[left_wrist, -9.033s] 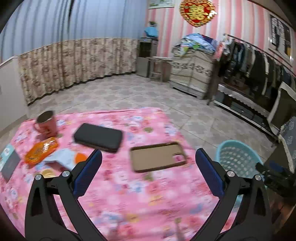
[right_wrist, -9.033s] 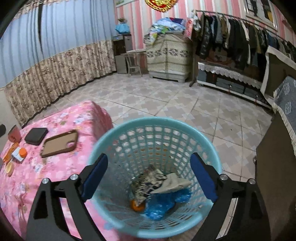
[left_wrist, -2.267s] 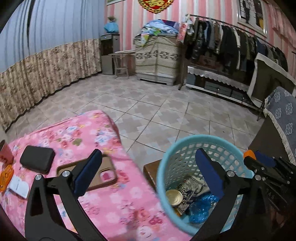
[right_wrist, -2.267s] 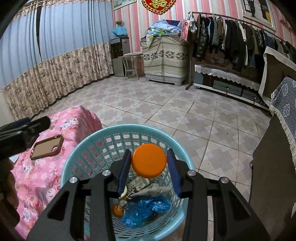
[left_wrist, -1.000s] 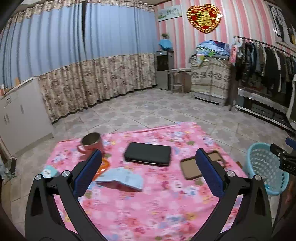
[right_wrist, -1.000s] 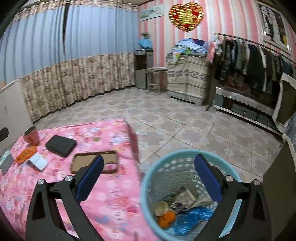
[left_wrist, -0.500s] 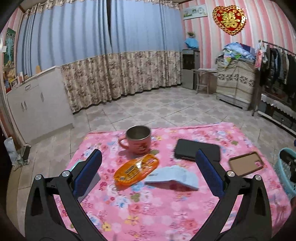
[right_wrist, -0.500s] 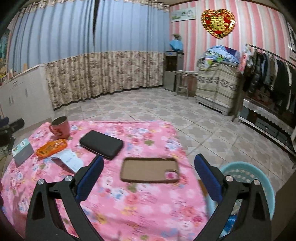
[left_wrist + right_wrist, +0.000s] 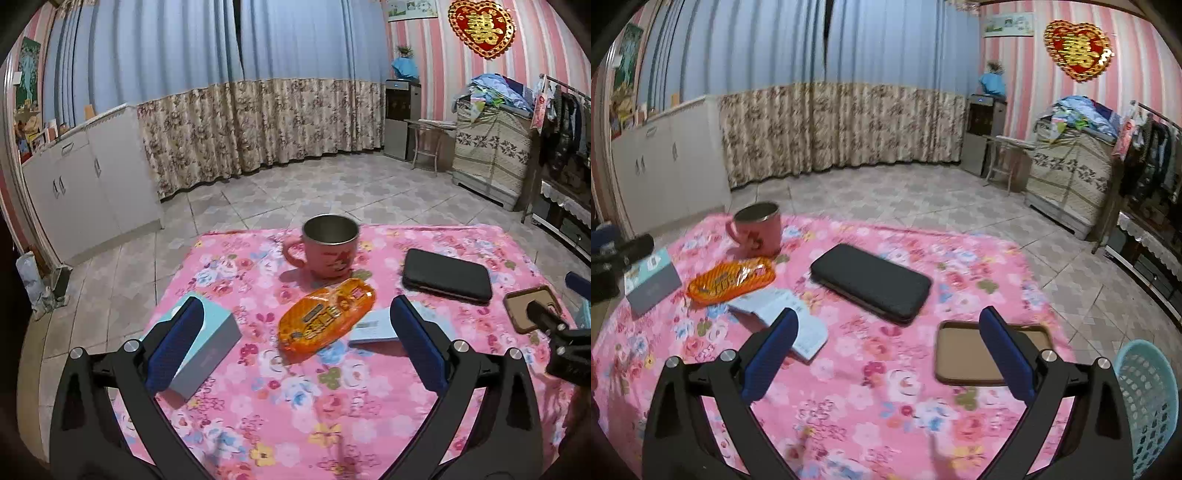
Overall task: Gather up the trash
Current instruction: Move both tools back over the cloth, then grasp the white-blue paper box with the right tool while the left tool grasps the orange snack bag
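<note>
An orange snack wrapper (image 9: pixel 327 319) (image 9: pixel 731 282) lies on the pink flowered tablecloth (image 9: pixel 295 406) in front of a pink mug. A pale blue crumpled paper (image 9: pixel 373 328) (image 9: pixel 786 314) sits just right of it. My left gripper (image 9: pixel 295 350) hovers open above the cloth, the wrapper straight ahead between its fingers. My right gripper (image 9: pixel 886 358) is open and empty over the table's right half, with the paper by its left finger. The light blue trash basket (image 9: pixel 1148 406) stands on the floor at the table's right edge.
On the cloth are a pink mug (image 9: pixel 328 251) (image 9: pixel 759 229), a black case (image 9: pixel 447 275) (image 9: pixel 871 282), a brown phone case (image 9: pixel 532 308) (image 9: pixel 979 354) and a teal-grey box (image 9: pixel 207 350) (image 9: pixel 652 280). White cabinets, curtains and a clothes rack line the walls.
Both grippers swung left from the basket toward the table. The left one has come closer to the orange wrapper; the right one, which dropped an orange lid into the basket, now faces the tabletop.
</note>
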Demonstrator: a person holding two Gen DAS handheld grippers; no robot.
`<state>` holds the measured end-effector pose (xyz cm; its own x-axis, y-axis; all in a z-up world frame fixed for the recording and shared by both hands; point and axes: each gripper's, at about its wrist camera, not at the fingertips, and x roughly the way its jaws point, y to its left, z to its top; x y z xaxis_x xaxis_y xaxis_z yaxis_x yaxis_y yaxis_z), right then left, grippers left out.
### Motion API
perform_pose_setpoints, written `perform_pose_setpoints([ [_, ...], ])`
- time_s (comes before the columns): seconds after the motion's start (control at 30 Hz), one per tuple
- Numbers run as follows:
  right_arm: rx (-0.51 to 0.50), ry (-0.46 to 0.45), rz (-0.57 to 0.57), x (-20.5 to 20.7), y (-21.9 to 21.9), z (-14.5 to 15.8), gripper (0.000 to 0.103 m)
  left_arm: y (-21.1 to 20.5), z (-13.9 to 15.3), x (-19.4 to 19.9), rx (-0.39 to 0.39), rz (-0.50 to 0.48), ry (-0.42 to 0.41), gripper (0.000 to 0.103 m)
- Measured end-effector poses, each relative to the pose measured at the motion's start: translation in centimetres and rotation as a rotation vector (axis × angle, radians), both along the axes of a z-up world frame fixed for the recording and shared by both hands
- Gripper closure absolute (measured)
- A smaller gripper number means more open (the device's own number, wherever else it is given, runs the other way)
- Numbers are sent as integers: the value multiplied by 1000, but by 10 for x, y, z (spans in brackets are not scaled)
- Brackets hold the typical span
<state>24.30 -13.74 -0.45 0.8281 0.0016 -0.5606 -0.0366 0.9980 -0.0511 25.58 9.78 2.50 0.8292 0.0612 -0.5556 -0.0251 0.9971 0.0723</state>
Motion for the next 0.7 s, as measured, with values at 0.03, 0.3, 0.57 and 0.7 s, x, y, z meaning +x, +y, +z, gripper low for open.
perform_pose_setpoints([
  [0.03,-9,8,8,2,5,-4,7,3,-2,1,2,2,2,5],
  [0.3,-21,45,17,12,21,-22,7,40,-13,6,-55,67,27,5],
  [0.57,-60,86,38,15,42,-38,7,51,-24,15,-118,75,57,5],
  [0.7,-92,108,69,17,59,-49,7,52,-31,21,-166,54,94,5],
])
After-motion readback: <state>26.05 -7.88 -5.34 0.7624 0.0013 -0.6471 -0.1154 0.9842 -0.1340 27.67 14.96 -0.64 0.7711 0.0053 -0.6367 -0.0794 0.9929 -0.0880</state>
